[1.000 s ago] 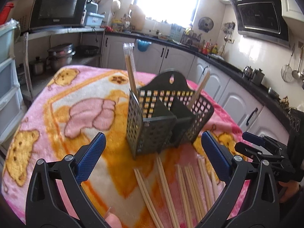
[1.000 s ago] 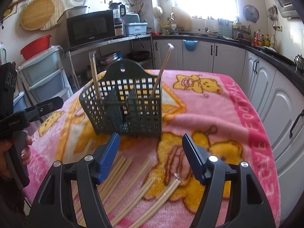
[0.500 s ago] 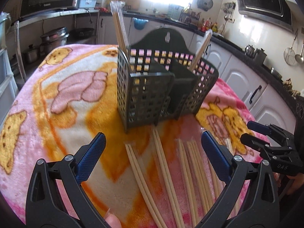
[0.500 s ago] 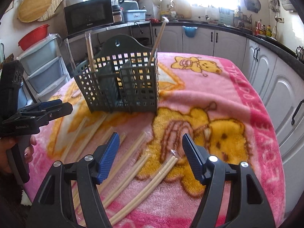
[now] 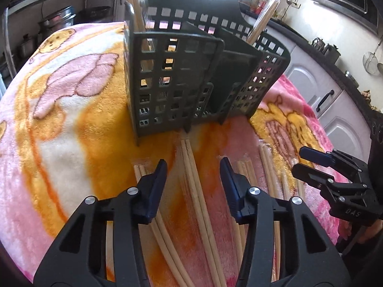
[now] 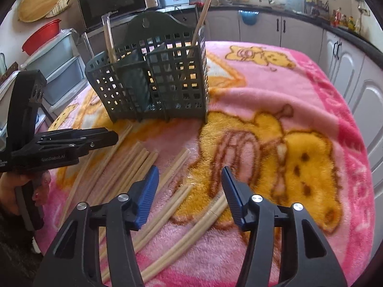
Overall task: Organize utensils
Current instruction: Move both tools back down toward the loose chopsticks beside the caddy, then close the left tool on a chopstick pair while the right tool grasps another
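Observation:
A dark green slotted utensil basket (image 5: 186,76) (image 6: 155,83) stands on the blanket, with wrapped chopstick pairs upright in its left (image 5: 136,4) and right (image 5: 263,16) compartments. Several more wrapped chopstick pairs lie flat in front of it. My left gripper (image 5: 194,179) hangs low over one pair (image 5: 191,162); its jaws are closing around it, and the pads stand clear of it. My right gripper (image 6: 189,186) is also closing, over the rightmost pairs (image 6: 210,212), with gaps at both pads. Each gripper shows in the other's view: right (image 5: 304,162), left (image 6: 112,136).
A pink and orange bear-print blanket (image 6: 275,100) covers the table, which drops off at the right and near edges. White kitchen cabinets (image 6: 347,67) stand to the right. A microwave (image 6: 112,2) and plastic drawers (image 6: 59,71) stand behind at the left.
Both grippers have sunk toward the chopsticks lying in front of the basket and tilted further down. The jaws of both have narrowed, the left much more.

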`<act>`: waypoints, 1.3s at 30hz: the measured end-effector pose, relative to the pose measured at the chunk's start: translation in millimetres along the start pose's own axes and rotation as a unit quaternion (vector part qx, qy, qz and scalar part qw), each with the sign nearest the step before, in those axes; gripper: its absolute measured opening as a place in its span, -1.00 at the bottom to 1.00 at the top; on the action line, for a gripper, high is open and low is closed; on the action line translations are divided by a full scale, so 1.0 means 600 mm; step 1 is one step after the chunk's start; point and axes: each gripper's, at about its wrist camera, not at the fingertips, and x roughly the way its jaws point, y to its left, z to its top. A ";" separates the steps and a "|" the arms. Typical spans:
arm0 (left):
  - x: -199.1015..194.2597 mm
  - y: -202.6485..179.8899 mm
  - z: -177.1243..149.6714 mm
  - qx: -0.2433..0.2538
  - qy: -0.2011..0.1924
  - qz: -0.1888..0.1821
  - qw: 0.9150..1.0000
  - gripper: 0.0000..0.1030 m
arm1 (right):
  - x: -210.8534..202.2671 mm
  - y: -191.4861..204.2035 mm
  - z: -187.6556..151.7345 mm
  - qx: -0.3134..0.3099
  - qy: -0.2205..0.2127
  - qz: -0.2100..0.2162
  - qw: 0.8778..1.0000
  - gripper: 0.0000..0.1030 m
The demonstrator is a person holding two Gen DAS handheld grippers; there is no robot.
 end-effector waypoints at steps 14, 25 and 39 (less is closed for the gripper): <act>0.034 0.003 0.016 -0.003 0.019 0.029 0.999 -0.37 | 0.056 -0.015 0.032 0.030 0.034 0.015 0.999 -0.23; 0.055 -0.014 0.025 0.000 0.016 0.051 0.999 -0.37 | 0.081 -0.017 0.043 0.042 0.042 0.025 0.998 -0.50; 0.036 0.014 0.030 -0.019 0.005 0.044 0.999 -0.85 | 0.044 0.002 0.052 0.029 0.004 0.033 0.999 -0.84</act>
